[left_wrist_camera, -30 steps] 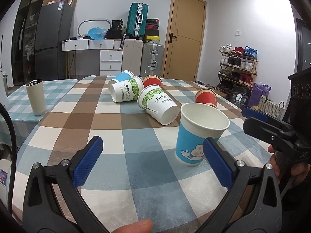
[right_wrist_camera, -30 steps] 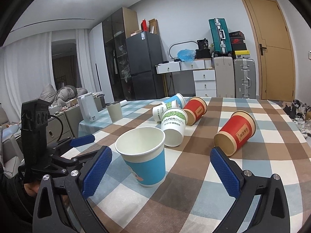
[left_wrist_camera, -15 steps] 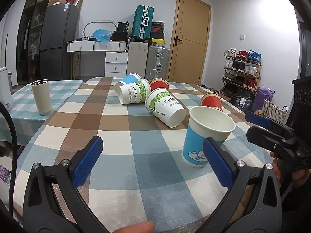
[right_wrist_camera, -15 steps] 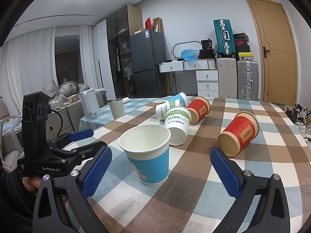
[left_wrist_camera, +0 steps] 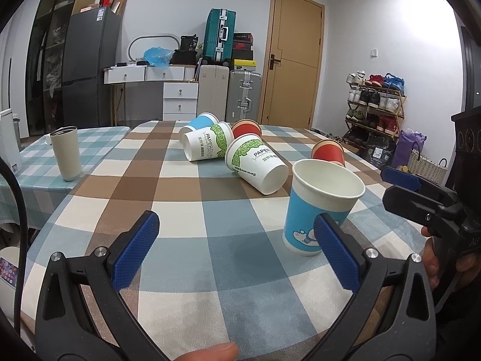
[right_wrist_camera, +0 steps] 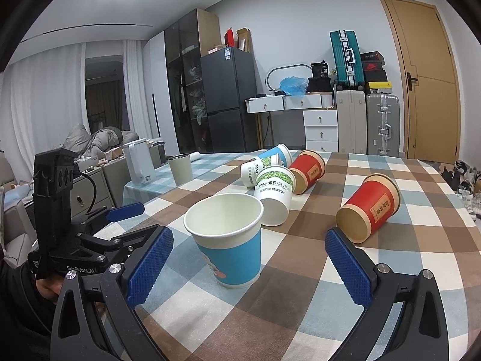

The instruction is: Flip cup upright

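A blue paper cup (left_wrist_camera: 318,207) stands upright on the checked tablecloth; it also shows in the right wrist view (right_wrist_camera: 228,240). Several cups lie on their sides: two white-and-green ones (left_wrist_camera: 255,167) (left_wrist_camera: 207,146), a blue one (left_wrist_camera: 198,121), a red one (left_wrist_camera: 246,128) and another red one (left_wrist_camera: 329,155), nearest my right gripper (right_wrist_camera: 369,204). My left gripper (left_wrist_camera: 237,252) is open and empty, left of the upright cup. My right gripper (right_wrist_camera: 246,270) is open and empty just behind that cup.
A beige tumbler (left_wrist_camera: 66,153) stands on the adjoining table at the left. A white appliance (right_wrist_camera: 139,161) sits beyond it. The table edge (left_wrist_camera: 39,231) falls away at the left. Suitcases and a shoe rack (left_wrist_camera: 375,102) stand by the walls.
Both grippers have drawn back slightly from the upright blue cup and shifted view. The cups have not moved.
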